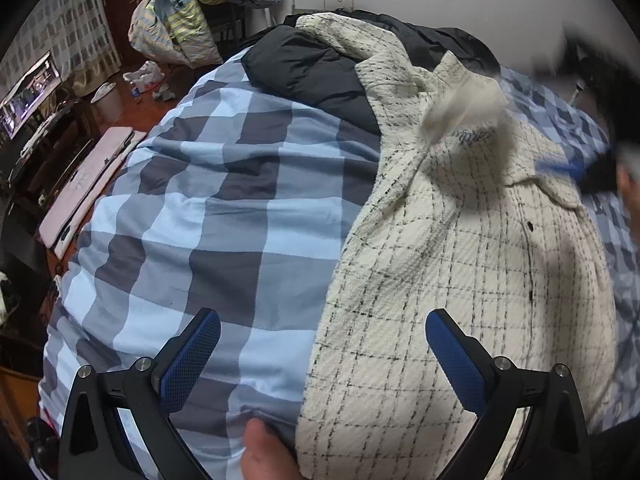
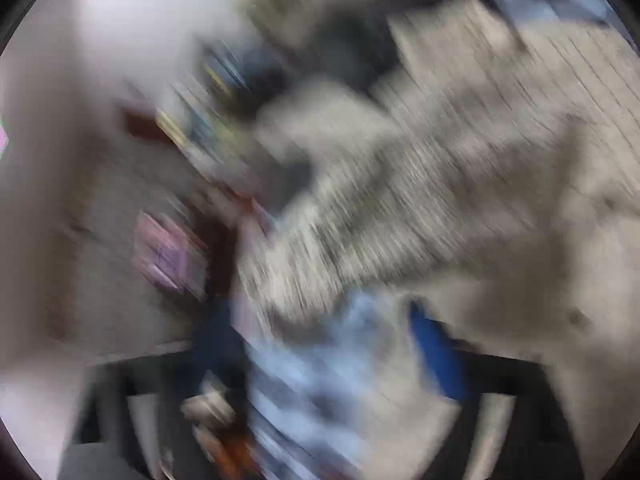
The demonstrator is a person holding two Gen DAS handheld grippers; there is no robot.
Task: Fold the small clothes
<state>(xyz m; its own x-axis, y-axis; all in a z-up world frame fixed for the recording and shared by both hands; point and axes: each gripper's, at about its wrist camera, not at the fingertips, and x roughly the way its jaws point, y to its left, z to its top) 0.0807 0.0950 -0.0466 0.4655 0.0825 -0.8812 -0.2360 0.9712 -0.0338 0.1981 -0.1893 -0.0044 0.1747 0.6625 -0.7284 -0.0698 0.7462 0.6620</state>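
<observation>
Cream checked jacket [image 1: 460, 272] lying along the right side of the checked quilt [image 1: 224, 208], long axis running toward the far wall, collar away. Left gripper [image 1: 323, 354] wide apart, empty. Right gripper [image 2: 328, 364] blurred; state cannot be told.

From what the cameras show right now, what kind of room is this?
Most likely a bedroom at home: a bed with a blue checked duvet, a pile of bedding on a chair, and a television by the wall.

Checked duvet [image 1: 224, 208] under cream jacket [image 1: 460, 280], dark coat [image 1: 312, 72].
</observation>
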